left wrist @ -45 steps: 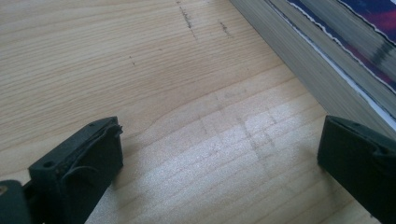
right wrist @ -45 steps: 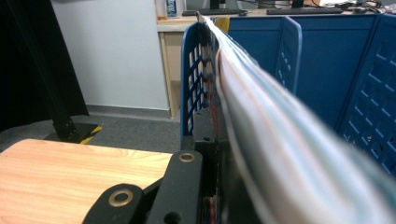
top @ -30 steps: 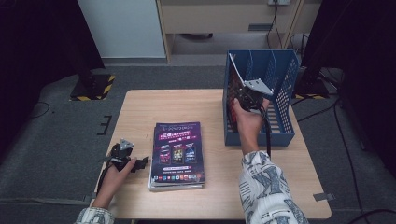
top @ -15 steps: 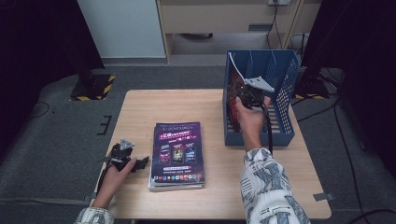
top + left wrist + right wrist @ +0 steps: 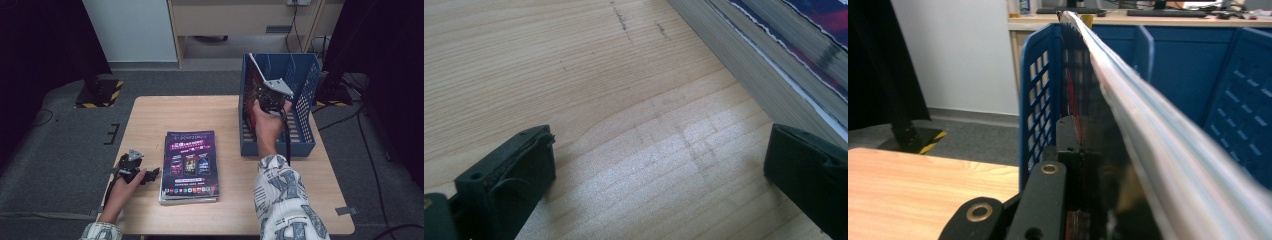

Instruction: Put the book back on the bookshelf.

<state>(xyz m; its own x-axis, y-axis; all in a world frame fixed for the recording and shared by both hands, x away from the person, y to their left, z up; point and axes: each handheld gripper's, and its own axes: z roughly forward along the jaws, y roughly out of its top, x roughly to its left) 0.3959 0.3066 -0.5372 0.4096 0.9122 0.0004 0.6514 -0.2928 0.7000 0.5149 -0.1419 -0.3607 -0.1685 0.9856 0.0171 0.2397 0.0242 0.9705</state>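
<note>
While the tabletop (image 5: 200,115) carries everything, the blue file rack (image 5: 305,100) stands at its right side, and a stack of magazines (image 5: 190,165) lies flat near the middle. One magazine (image 5: 256,87) stands upright inside the rack's left slot, clenched by the right gripper (image 5: 269,100). The left gripper (image 5: 150,174) rests beside the stack, fingers (image 5: 509,175) spread apart with nothing between them. Letting go too early could let the magazine tip over the rack's wall.

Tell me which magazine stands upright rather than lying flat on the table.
The magazine clamped in the right gripper, standing on edge inside the blue file rack. The others lie stacked flat on the table, beside the open left gripper.
</note>
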